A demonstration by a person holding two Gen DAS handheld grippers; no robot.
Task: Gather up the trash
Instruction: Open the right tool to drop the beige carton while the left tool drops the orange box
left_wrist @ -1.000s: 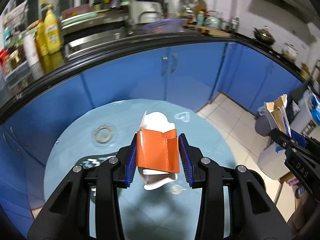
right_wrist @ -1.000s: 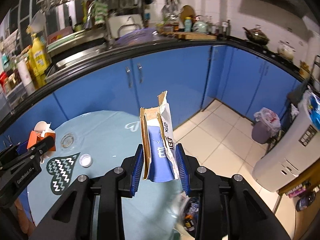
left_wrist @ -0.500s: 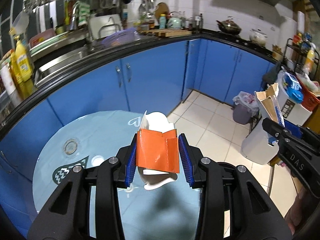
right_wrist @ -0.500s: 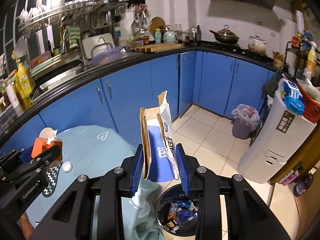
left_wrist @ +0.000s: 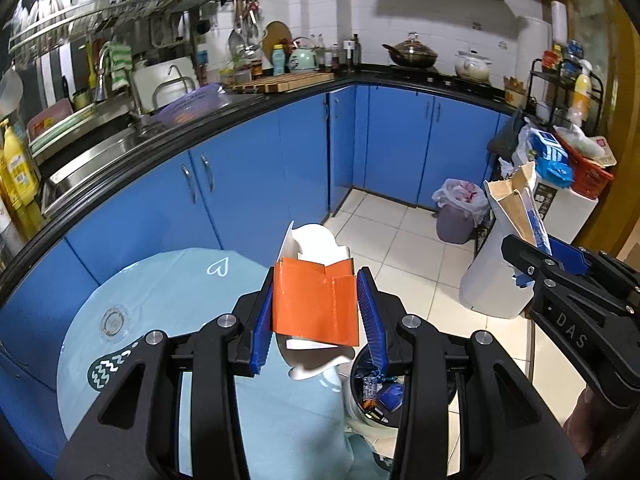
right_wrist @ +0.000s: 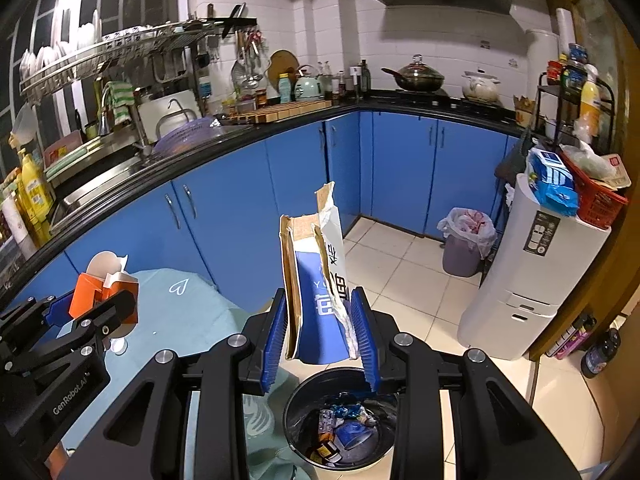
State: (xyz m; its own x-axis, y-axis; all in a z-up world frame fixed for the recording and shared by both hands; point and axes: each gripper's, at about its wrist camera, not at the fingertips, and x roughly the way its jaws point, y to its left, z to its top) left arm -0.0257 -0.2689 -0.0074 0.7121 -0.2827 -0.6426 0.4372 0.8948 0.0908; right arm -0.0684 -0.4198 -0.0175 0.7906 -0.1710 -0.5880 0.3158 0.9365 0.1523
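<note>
Kitchen floor [right_wrist: 404,280], blue cabinets [right_wrist: 248,216], bin [right_wrist: 344,428]

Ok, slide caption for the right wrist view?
Right claw holds torn blue carton above open trash bin.

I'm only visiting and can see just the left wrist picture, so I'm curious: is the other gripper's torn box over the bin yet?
Observer: Nearly. In the right wrist view, the torn blue box, clamped in the right gripper, lines up just above the far rim of the black bin.
Operator: Any trash left on the table?
Observer: A small white cap lies on the table, just below the left gripper holding the orange carton.
</note>
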